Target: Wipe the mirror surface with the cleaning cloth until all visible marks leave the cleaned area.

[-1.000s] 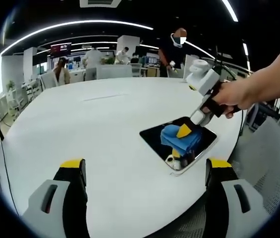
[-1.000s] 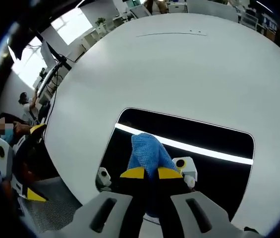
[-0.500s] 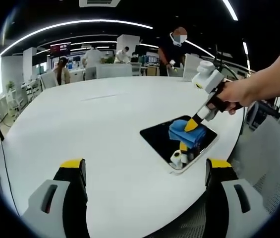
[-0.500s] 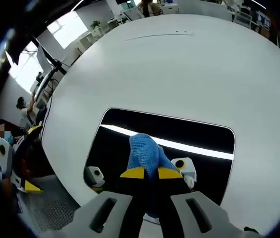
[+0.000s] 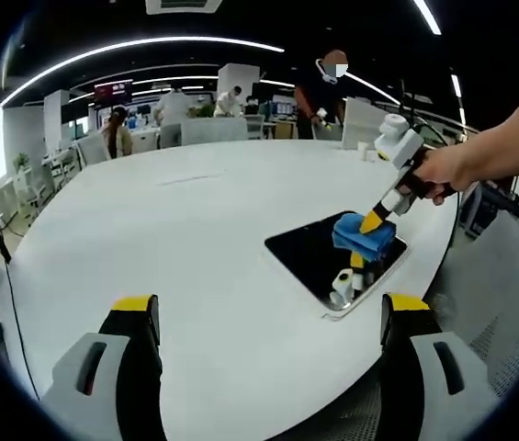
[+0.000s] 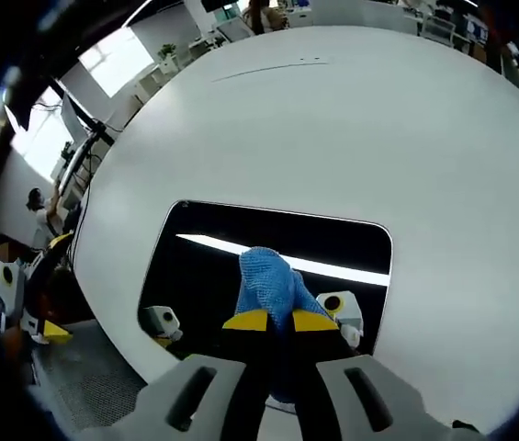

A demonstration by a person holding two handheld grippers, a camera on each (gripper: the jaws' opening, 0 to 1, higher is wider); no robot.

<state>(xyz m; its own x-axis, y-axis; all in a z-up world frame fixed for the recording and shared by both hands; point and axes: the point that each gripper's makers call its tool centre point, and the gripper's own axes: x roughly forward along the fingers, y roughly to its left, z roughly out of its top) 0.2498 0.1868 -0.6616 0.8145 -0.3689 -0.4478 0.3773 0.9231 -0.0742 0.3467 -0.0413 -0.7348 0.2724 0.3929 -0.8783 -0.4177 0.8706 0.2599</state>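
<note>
A wide white table [image 5: 195, 230] carries the dark mirror [image 6: 268, 253] near its edge, seen from my left gripper view. On the glass my right gripper [image 6: 272, 321] presses the blue cleaning cloth [image 6: 270, 285], its yellow-tipped jaws clamped together on the fabric. My left gripper [image 5: 268, 308] hangs over bare tabletop, well apart, jaws spread wide, gripping nothing.

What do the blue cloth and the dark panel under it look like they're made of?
Blue cloth: soft knitted or microfibre fabric, going by its nubby texture and folds. Mirror: glossy reflective glass or similar; it reflects the ceiling light strip and the claw.
</note>
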